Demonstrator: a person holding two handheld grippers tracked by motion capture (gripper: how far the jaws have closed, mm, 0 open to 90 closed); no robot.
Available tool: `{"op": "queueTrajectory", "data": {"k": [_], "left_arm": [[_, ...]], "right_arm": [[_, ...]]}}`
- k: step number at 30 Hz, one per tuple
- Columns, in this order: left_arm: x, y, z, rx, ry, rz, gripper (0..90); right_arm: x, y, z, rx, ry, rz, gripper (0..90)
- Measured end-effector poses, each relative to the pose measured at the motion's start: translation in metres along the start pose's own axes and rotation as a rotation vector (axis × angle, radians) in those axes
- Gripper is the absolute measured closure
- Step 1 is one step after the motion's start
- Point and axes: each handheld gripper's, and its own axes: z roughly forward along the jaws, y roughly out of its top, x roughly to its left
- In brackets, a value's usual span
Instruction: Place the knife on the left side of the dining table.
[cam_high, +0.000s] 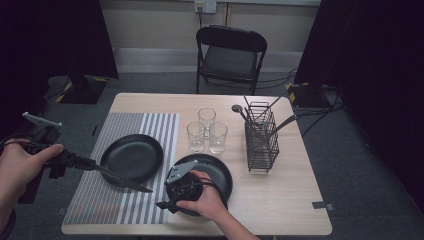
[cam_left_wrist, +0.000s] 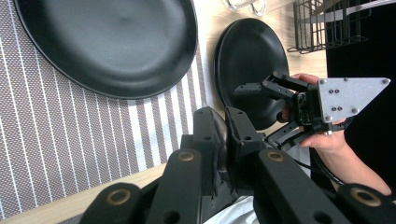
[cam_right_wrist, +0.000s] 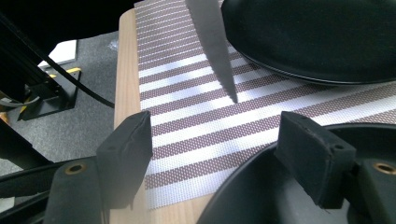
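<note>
Right gripper (cam_high: 167, 202) straddles the near-left rim of the small black plate (cam_high: 220, 172)

Jaws wide apart, gripping nothing; plate near the table's front edge; left gripper (cam_high: 75, 161) clamped on a knife (cam_high: 125, 179), blade pointing right over the striped mat (cam_high: 125, 200)

The wooden table (cam_high: 295, 200) bears a striped placemat (cam_high: 150, 125), glasses (cam_high: 206, 132), a rack (cam_high: 261, 140), perhaps one plate (cam_high: 220, 172).

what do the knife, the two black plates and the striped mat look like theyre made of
Knife: dark, dull blade, probably coated metal.
Plate on the mat and plate near the right gripper: matte black with a soft sheen, likely glazed ceramic or melamine; cannot tell which.
Striped mat: woven, mesh-like texture in close view, probably vinyl or fabric.
</note>
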Motion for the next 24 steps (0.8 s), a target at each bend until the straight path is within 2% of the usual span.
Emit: {"op": "queueTrajectory", "data": {"k": [2,12,24], "left_arm": [[0.000,0.000,0.001,0.000,-0.012,-0.007,83.7],[0.003,-0.004,0.002,0.005,-0.010,-0.005,83.7],[0.005,-0.008,0.005,0.018,-0.024,-0.001,83.7]], "right_arm": [[0.000,0.000,0.002,0.001,0.007,-0.003,26.9],[0.002,-0.001,0.011,0.013,0.013,-0.004,29.9],[0.005,0.002,0.025,0.033,0.009,-0.029,41.3]]}}
